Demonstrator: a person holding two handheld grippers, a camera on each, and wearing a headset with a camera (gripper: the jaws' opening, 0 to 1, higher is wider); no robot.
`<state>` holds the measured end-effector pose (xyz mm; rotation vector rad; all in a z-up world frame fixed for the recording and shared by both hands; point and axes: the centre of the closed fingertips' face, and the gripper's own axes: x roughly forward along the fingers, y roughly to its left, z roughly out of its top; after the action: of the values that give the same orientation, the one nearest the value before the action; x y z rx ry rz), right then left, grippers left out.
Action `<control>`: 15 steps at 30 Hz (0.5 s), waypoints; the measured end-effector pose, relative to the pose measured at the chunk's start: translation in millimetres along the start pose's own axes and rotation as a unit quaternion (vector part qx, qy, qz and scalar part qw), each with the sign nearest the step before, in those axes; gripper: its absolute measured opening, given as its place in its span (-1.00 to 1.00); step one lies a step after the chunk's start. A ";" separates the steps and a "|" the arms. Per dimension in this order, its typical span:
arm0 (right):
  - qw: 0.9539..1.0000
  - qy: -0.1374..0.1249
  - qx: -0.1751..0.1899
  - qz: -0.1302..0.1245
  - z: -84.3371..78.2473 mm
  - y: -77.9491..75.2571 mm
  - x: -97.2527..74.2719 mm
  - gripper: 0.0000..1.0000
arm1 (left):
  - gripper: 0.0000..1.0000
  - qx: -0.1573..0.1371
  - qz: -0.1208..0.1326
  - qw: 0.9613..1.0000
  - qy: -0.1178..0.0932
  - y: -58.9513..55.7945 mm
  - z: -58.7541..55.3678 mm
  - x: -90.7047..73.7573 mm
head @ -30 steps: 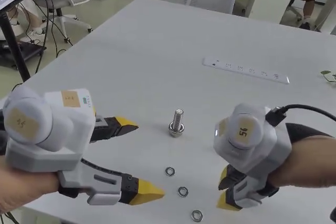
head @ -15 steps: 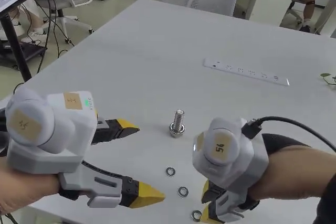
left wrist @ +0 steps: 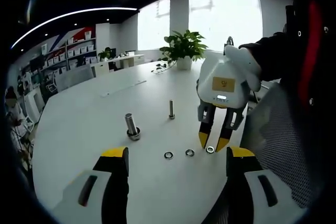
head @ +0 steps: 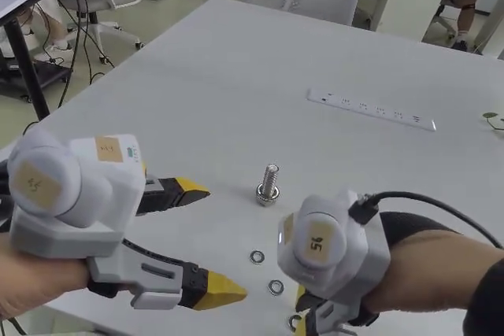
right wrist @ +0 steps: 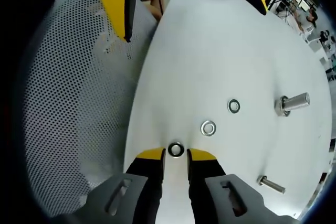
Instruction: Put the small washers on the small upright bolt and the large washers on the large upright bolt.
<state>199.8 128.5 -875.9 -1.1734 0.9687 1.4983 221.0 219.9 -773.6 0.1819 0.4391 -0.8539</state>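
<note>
The right hand-held gripper [right wrist: 176, 156] points steeply down near the bench's [head: 236, 76] near edge. Its jaws are narrowed but not clenched, one tip on each side of the washer [right wrist: 175, 148] lying closest to that edge, apparently to pinch it by the rim. A second washer [right wrist: 208, 127] and a third washer [right wrist: 233, 106] line up toward the large upright bolt [right wrist: 294, 102], and the small upright bolt [right wrist: 271, 184] stands apart from it. The left hand-held gripper [head: 211, 239] hovers spread wide and empty, probably keeping clear.
</note>
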 end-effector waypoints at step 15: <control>0.999 0.001 -0.030 -0.011 -1.4 -0.7 -0.3 -0.72 | 0.51 0.000 0.002 1.000 -0.002 0.1 1.5 -0.6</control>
<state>200.7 127.2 -875.9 -1.2244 0.9146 1.5173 221.2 219.8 -772.0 0.1807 0.4342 -0.8510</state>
